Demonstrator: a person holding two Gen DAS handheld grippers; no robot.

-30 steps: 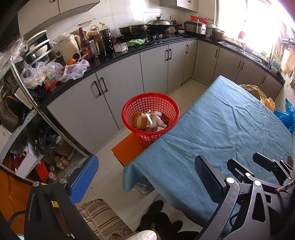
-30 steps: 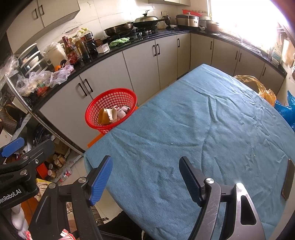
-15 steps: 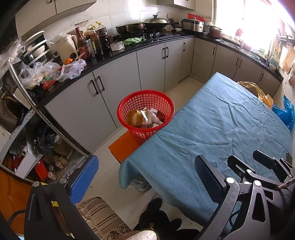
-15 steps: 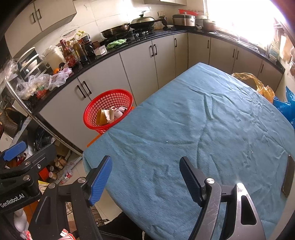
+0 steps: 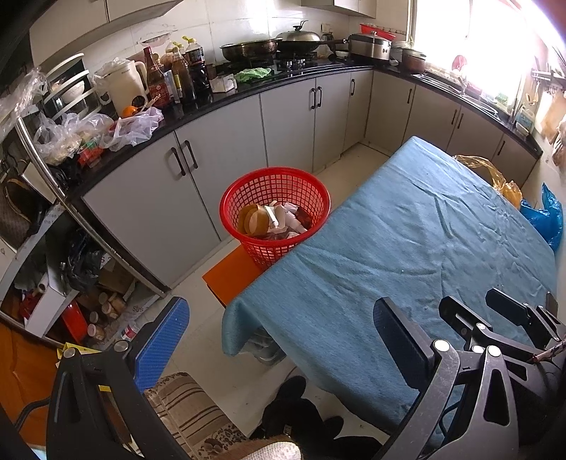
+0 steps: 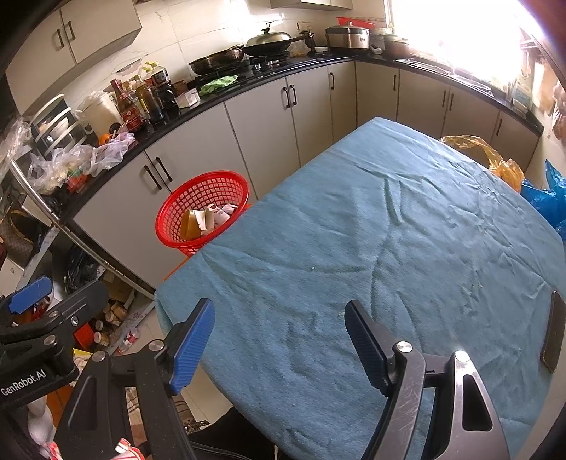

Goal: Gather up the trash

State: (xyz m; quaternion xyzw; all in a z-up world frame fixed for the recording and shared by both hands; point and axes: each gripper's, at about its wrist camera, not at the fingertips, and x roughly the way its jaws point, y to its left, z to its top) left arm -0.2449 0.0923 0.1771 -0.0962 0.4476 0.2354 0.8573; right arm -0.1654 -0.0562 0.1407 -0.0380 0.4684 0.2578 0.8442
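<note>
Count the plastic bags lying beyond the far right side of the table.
2. A yellow-orange bag sits past the far right corner of the blue-covered table; a blue bag lies just right of it at the frame edge. Others may be hidden behind the table.

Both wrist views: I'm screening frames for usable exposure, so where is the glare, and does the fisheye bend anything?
Left wrist view: the window at upper right is blown out white, washing over the sink counter; the black countertop curves markedly. Right wrist view: the same window blooms out, the red basket and blue tablecloth stay evenly lit and sharp.
</note>
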